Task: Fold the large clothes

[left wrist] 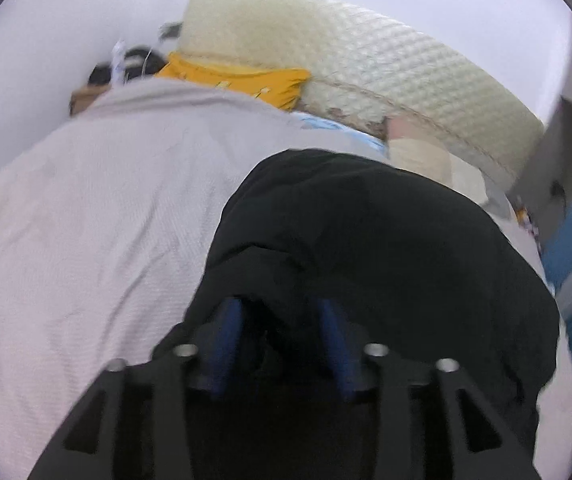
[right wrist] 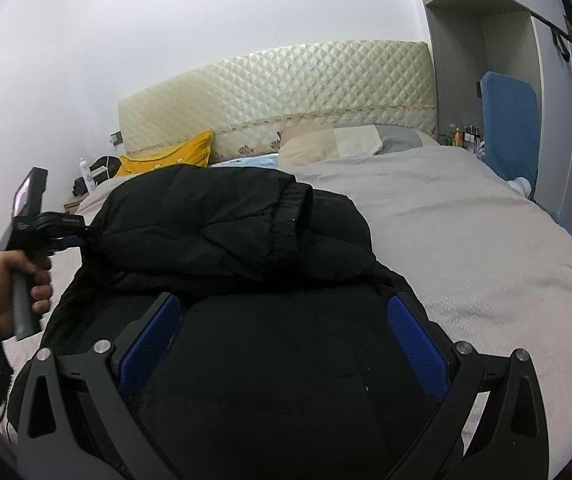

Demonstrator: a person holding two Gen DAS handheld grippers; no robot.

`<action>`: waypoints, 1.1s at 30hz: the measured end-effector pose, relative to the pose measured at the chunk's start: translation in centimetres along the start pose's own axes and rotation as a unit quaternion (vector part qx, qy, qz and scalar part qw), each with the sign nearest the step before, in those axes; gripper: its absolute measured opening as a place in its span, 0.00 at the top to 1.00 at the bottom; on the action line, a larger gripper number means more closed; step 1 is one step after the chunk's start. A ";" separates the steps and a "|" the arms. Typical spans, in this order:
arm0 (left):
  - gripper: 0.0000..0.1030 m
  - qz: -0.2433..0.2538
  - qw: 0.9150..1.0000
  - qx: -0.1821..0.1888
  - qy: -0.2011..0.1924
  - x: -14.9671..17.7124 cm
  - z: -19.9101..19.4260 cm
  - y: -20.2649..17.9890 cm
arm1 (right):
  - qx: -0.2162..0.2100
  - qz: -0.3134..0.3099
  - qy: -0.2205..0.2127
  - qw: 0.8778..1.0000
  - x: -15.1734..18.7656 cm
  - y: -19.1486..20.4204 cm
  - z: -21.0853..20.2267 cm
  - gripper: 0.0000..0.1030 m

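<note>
A black puffer jacket (right wrist: 237, 232) lies on the bed's pale grey cover (right wrist: 466, 232), with a sleeve and its ribbed cuff (right wrist: 290, 216) laid across the body. It also fills the lower right of the left wrist view (left wrist: 366, 232). My left gripper (left wrist: 281, 312) has its blue pads (left wrist: 227, 328) partly apart with black jacket fabric bunched between them. From the right wrist view the left gripper (right wrist: 81, 236) clamps the jacket's left edge. My right gripper (right wrist: 286, 312) is open wide, its blue pads (right wrist: 414, 344) over the jacket's near part.
A cream quilted headboard (right wrist: 286, 92) stands at the back with a yellow pillow (right wrist: 173, 156) and a patchwork pillow (right wrist: 342, 140). A nightstand with bottles (right wrist: 85, 184) is at the left. A blue padded chair (right wrist: 510, 120) and grey wardrobe (right wrist: 466, 40) stand right.
</note>
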State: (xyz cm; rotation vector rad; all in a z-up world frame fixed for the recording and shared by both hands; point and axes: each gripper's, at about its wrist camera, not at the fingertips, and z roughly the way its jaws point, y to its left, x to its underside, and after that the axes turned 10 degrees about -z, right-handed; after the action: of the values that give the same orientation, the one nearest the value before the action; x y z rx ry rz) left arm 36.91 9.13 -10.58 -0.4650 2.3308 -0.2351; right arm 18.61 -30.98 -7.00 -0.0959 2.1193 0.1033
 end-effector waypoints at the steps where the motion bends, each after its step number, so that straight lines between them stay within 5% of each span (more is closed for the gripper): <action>1: 0.47 0.013 1.000 0.000 -0.007 0.4 -1.2 -0.3 | -0.002 0.002 -0.001 1.000 0.0 0.0 -0.1 0.00; 8: 0.47 0.109 0.992 0.013 -0.056 4.0 -10.5 -2.6 | -0.002 -0.005 -0.012 1.000 -0.2 0.6 -1.1 0.00; 18: 0.46 0.133 0.988 0.064 -0.047 10.2 -19.0 -1.1 | -0.010 -0.032 -0.003 0.999 -0.2 3.2 -3.2 0.00; 22: 0.46 0.129 0.989 0.073 -0.018 12.6 -19.1 0.7 | -0.015 -0.035 0.010 0.999 0.5 3.7 -4.3 0.00; 25: 0.46 0.149 0.987 0.047 -0.047 14.0 -18.8 1.3 | -0.017 -0.030 0.021 0.999 0.9 3.3 -4.7 0.00; 29: 0.47 0.119 0.991 0.068 -0.016 14.3 -16.9 3.1 | -0.010 -0.008 0.042 0.999 1.0 2.0 -4.3 0.00; 33: 0.47 0.088 0.994 0.068 0.007 13.9 -15.5 5.1 | 0.042 -0.003 0.124 0.991 1.5 -0.2 -1.9 0.00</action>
State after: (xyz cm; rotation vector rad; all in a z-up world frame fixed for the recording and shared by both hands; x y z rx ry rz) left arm 15.52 8.79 -9.91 -0.1891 2.3352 -0.3106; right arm 16.23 -31.43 -7.24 -0.0679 2.3680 -0.0010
